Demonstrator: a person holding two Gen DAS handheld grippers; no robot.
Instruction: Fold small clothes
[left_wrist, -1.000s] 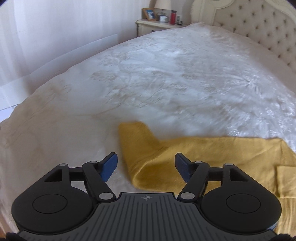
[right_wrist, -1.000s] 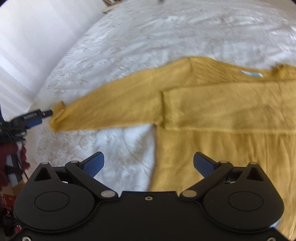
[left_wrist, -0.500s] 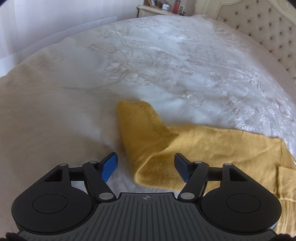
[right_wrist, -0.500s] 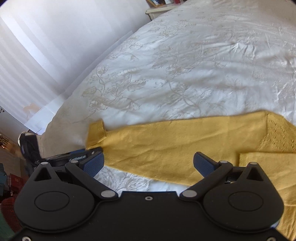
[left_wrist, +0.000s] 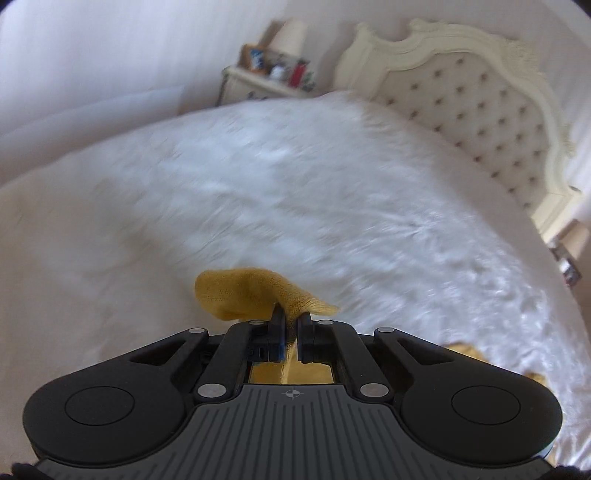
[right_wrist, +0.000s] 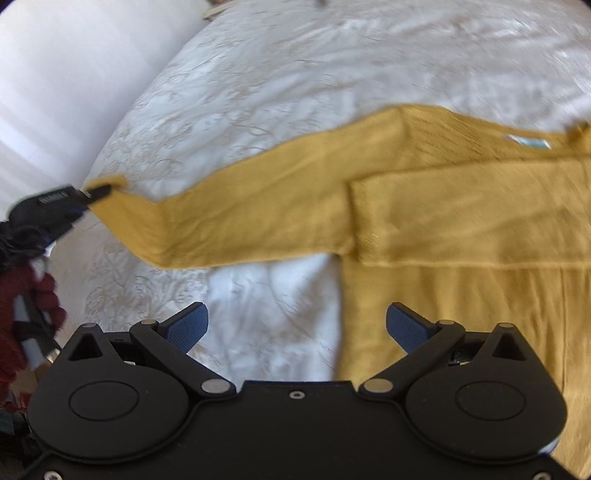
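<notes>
The mustard sweater (right_wrist: 461, 236) lies flat on the white embroidered bedspread (right_wrist: 295, 74), and everything here is placed relative to its body panel. One sleeve (right_wrist: 469, 218) is already laid across the chest; the other sleeve (right_wrist: 236, 218) stretches out from the shoulder toward the window side of the bed, its long axis running nearly straight away from the body. The left claw (left_wrist: 290, 321) is clenched on the cuff (left_wrist: 255, 291) at the far end of that sleeve, with knit bunched above and between its fingers and the cuff lifted off the bedspread. In the right wrist view, the same left claw (right_wrist: 94, 192) shows at the sleeve's tip, well apart from the body panel. The right claw (right_wrist: 297, 326) hangs released, fingers spread wide and holding nothing, over bare bedspread just beside the body's side edge, below the armpit. By my reading, the coming move is to carry the cuff along the sleeve's own axis back over the chest, so the left claw is the one that matters, and the right sits near enough to pin the side seam if needed. Nothing lies on the path across the sweater. The tufted headboard (left_wrist: 472, 107) and a cluttered nightstand (left_wrist: 266, 85) stand far beyond the sweater. Both views are motion-blurred, so fine fabric detail is unclear.
</notes>
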